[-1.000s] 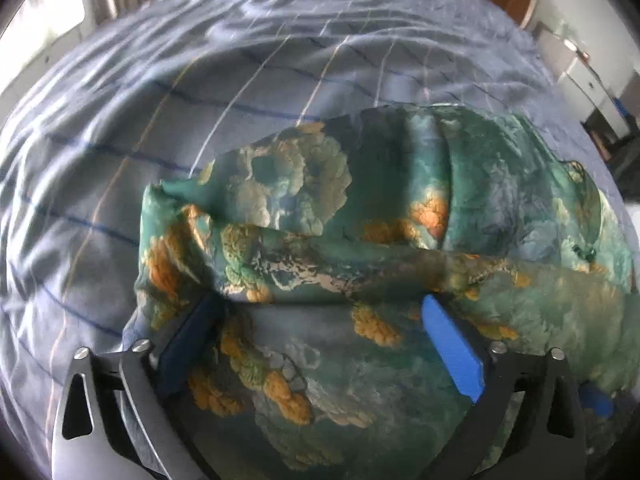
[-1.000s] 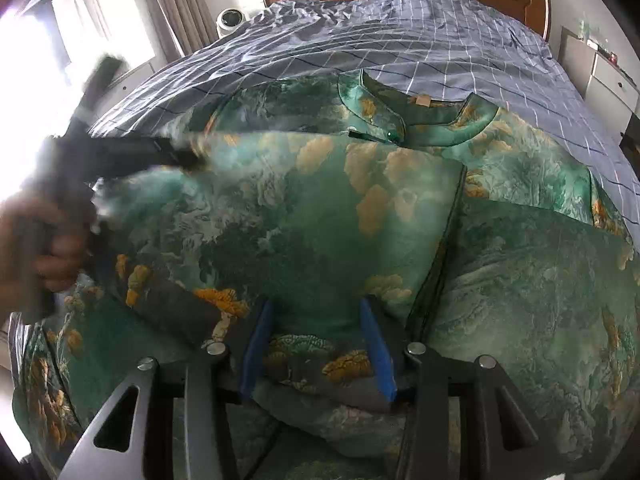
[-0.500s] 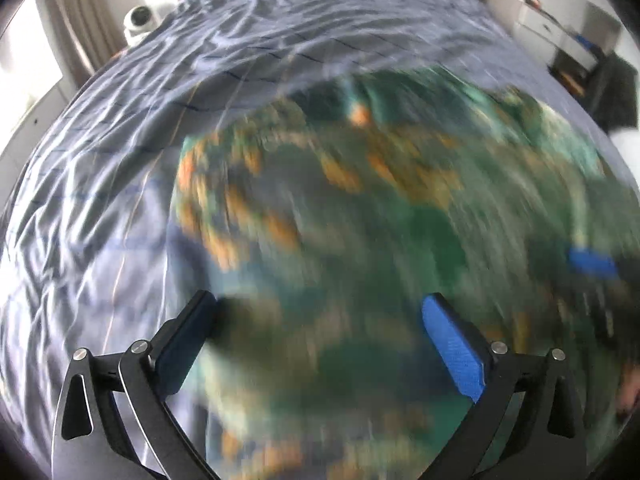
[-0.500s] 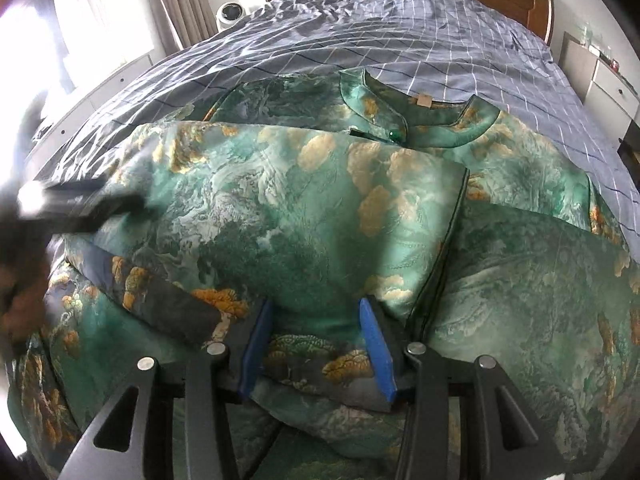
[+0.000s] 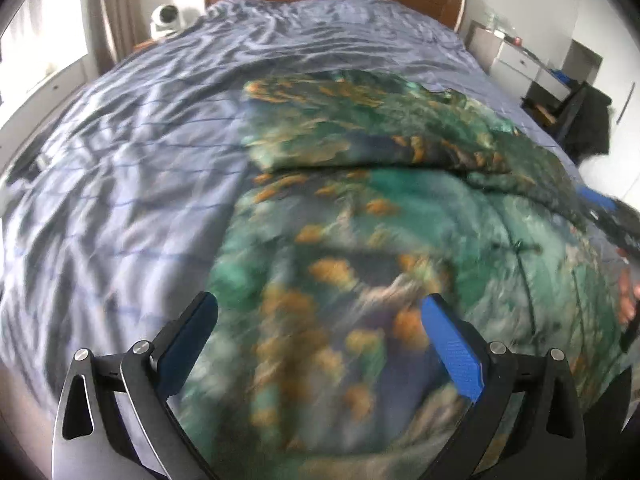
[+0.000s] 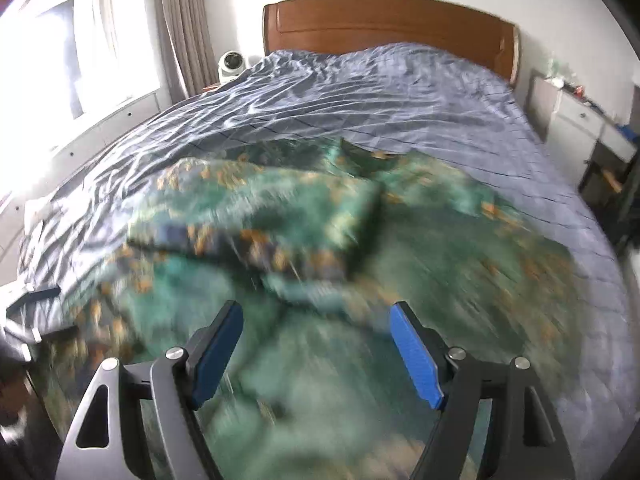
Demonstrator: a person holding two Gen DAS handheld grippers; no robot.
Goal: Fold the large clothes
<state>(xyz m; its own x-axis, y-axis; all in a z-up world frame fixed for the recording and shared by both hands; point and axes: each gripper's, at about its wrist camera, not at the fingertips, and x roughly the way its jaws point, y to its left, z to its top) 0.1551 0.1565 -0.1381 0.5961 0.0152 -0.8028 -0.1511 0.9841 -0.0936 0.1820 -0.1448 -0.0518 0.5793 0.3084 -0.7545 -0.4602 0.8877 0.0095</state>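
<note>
The green robe [image 5: 400,216] lies spread across the near half of the bed [image 5: 132,152], toward its foot edge, with one panel doubled over onto the body so that a thick folded edge runs crosswise through the middle of it; in my right camera that folded panel [image 6: 256,208] sits on the left part of the cloth, and the collar peeks out beyond it toward the headboard [image 6: 384,20]. What has changed is my grip: a second ago my right claw [image 6: 316,356] was pinched on a bunch of the fabric and my left claw [image 5: 320,344] sat low against the cloth, and now both have let go and pulled up and back, so I see far more bed and the room behind. Both claws stand with their blue pads wide apart and nothing between them, hovering over the near part of the robe. Both views are smeared with motion, so I cannot read the fine lie of the hem. I take this to mean the side fold is placed and released, and that the next step is another fold, probably the other side or the bottom brought up; the slippery-looking cloth could slide open if I tug it carelessly.
</note>
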